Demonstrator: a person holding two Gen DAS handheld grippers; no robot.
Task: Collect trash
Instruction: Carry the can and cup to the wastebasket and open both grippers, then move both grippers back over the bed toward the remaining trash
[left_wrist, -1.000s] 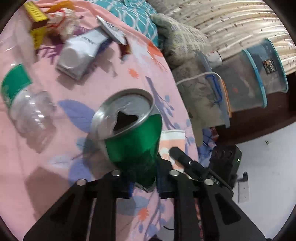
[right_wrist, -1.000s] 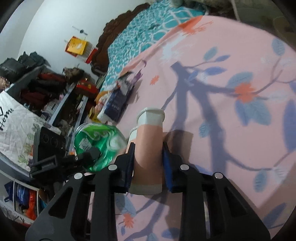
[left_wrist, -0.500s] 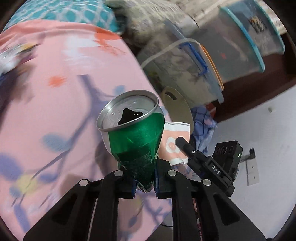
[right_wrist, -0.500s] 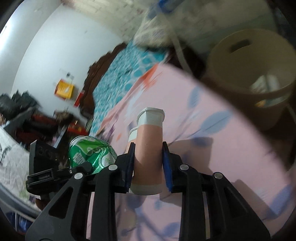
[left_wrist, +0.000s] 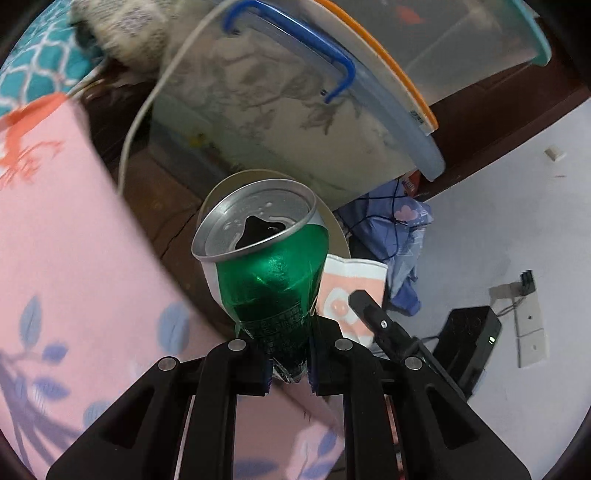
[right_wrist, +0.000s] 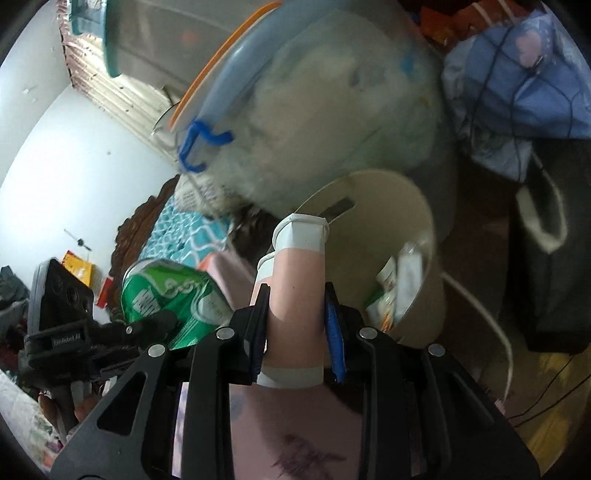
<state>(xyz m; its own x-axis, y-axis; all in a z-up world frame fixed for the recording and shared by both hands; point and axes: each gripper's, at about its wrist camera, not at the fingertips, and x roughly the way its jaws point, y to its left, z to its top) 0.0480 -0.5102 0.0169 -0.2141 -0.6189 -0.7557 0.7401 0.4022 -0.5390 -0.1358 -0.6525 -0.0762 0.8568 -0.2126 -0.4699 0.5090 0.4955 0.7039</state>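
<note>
My left gripper (left_wrist: 288, 363) is shut on a crushed green can (left_wrist: 269, 280) with a silver top and holds it up past the bed's edge. The can also shows in the right wrist view (right_wrist: 173, 299). My right gripper (right_wrist: 295, 332) is shut on a pink and white carton (right_wrist: 295, 291), which also shows in the left wrist view (left_wrist: 347, 291). A beige trash bin (right_wrist: 413, 236) with some packaging inside stands on the floor just beyond the carton. In the left wrist view only the bin's rim (left_wrist: 338, 229) shows behind the can.
A pink floral bed sheet (left_wrist: 55, 258) fills the left. Clear storage boxes with blue handles (left_wrist: 295, 110) stand behind the bin. A blue bag (right_wrist: 517, 92) and a black box (left_wrist: 469, 332) sit on the floor at the right.
Both grippers have swung off the bed toward the floor with the can and the carton still held. The trash bin has come closer and now sits right in front of them.
</note>
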